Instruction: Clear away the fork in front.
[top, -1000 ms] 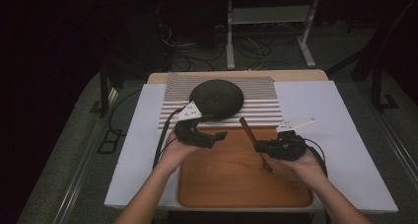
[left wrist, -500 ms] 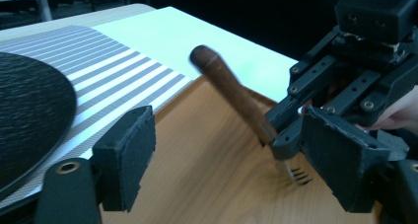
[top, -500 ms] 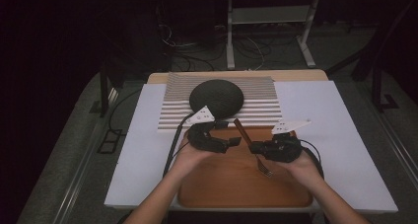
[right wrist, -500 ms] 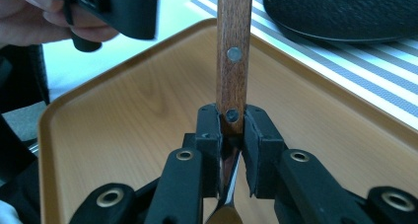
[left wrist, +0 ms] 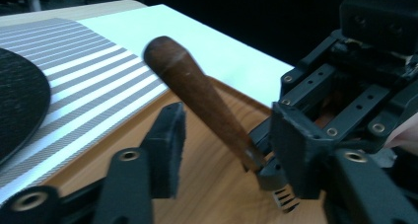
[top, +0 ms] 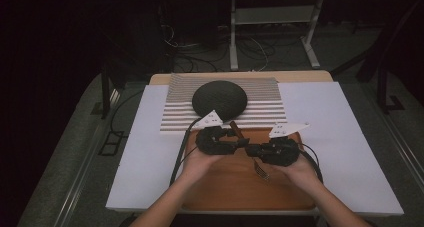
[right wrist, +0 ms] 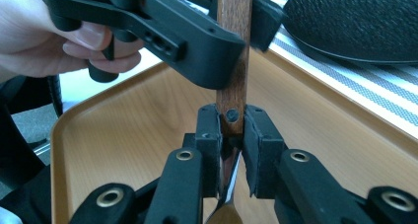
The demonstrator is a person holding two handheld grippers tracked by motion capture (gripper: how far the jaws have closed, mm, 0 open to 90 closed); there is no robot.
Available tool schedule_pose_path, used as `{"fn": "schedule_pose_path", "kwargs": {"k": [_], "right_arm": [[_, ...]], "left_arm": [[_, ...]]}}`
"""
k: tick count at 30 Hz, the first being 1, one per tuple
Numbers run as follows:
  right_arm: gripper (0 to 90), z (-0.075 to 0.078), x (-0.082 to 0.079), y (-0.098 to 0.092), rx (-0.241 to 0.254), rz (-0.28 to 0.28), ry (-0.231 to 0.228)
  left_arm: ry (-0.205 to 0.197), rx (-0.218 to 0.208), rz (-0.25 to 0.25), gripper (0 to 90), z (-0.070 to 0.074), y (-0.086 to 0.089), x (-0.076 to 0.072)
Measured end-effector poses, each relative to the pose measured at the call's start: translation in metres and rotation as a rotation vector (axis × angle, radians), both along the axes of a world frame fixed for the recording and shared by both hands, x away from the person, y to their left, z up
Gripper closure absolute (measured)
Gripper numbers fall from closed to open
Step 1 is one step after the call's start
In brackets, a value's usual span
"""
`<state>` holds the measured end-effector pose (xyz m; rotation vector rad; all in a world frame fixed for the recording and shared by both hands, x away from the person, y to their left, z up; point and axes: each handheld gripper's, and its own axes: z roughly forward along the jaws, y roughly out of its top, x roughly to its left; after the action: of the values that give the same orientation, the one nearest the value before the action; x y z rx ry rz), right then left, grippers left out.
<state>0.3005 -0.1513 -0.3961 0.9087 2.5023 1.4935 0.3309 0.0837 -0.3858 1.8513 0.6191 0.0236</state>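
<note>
Your right claw [right wrist: 231, 150] is clamped low on the brown wooden-handled fork [left wrist: 202, 98], above the orange-brown wooden tray [top: 225, 187]. Its handle angles up between your left claw [left wrist: 224, 145], whose half-apart jaws have just been closing around it.

place: lab | evidence: cables [top: 200, 52] on floor, metal stand [top: 272, 32], dark room beyond table [top: 350, 137]

Round black textured mat [top: 220, 100] lies centred on grey-and-white striped cloth [top: 265, 107] at table's far edge. White sheet [top: 330, 137] covers the tabletop. Orange-brown wooden tray [top: 235, 187] sits at the near edge, touching the cloth's near side.
</note>
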Motion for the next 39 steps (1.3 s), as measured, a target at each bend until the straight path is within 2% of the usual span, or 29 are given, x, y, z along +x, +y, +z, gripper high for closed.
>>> {"fn": "schedule_pose_path", "kwargs": {"k": [5, 12, 14, 16, 18, 20, 22, 24, 28, 31, 34, 36, 39], "right_arm": [[77.3, 0.001, -0.001, 0.003, 0.004, -0.01, -0.02], [77.3, 0.003, -0.002, 0.006, -0.006, -0.026, -0.048], [77.2, 0.003, -0.002, 0.007, -0.005, -0.029, -0.054], [76.9, 0.004, -0.003, 0.008, -0.004, -0.031, -0.065], [76.1, 0.006, -0.006, 0.009, -0.013, -0.032, -0.096], [74.4, 0.007, -0.008, 0.009, -0.001, -0.032, -0.107], [67.2, 0.008, -0.008, 0.008, 0.014, -0.028, -0.113], [58.3, 0.008, -0.009, 0.006, 0.018, -0.025, -0.121], [47.1, 0.006, -0.009, 0.002, 0.024, -0.041, -0.131], [38.1, 0.002, -0.006, -0.004, 0.033, -0.041, -0.111], [27.9, -0.004, -0.001, -0.012, 0.042, -0.074, -0.092], [22.9, -0.007, 0.001, -0.017, 0.032, -0.094, -0.107], [17.3, -0.011, 0.004, -0.024, 0.01, -0.105, -0.103]], "left_arm": [[0.008, -0.007, 0.008, 63.2, 0.0, 0.0, -0.001], [0.035, -0.036, -0.001, 69.2, 0.001, 0.001, 0.0], [0.04, -0.059, -0.011, 71.9, 0.002, 0.003, 0.0], [0.033, -0.075, -0.019, 74.1, 0.003, 0.003, -0.001], [0.026, -0.084, -0.031, 75.9, 0.006, 0.004, -0.002], [0.011, -0.084, -0.038, 76.7, 0.009, 0.004, -0.003], [-0.012, -0.085, -0.04, 77.0, 0.012, 0.007, -0.004], [-0.016, -0.093, -0.042, 77.2, 0.014, 0.01, -0.003], [-0.029, -0.082, -0.041, 77.8, 0.018, 0.018, 0.0], [-0.043, -0.068, -0.043, 78.4, 0.02, 0.025, 0.002], [-0.072, -0.042, -0.035, 79.1, 0.021, 0.032, 0.004], [-0.066, -0.039, -0.035, 79.9, 0.021, 0.039, 0.006], [-0.068, -0.036, -0.029, 80.5, 0.023, 0.049, 0.007]]}}
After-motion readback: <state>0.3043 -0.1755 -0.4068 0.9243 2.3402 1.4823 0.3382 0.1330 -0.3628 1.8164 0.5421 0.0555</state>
